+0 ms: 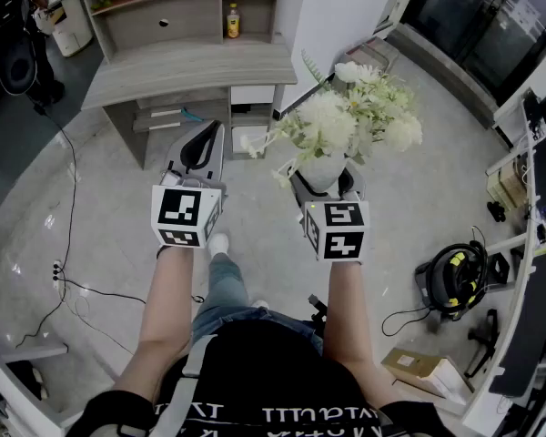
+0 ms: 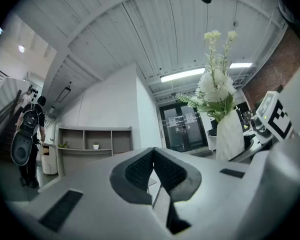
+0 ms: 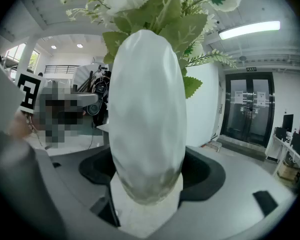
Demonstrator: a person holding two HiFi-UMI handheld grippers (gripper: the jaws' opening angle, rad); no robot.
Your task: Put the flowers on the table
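**Q:** Where does the task stand?

**A:** It looks like the carrying step. A grey table [image 1: 191, 66] stands ahead, across open floor and well apart from the person. The vase [image 3: 147, 109] is held in the air in front of the person, not yet on the table.

**Q:** What is in the vase?

**A:** White flowers [image 1: 346, 116] with green leaves, rising upright from its mouth. The vase is white and egg-shaped.

**Q:** And the grippers?

**A:** The right gripper [image 3: 147, 171] has its jaws spread wide, clamped on either side of the vase's lower body. The left gripper [image 2: 153, 160] has its jaws closed together, with nothing between them.

**Q:** What does the next move call for?

**A:** Probably walking to the table, keeping the vase upright, and lowering it onto the bare top before the jaws let go.
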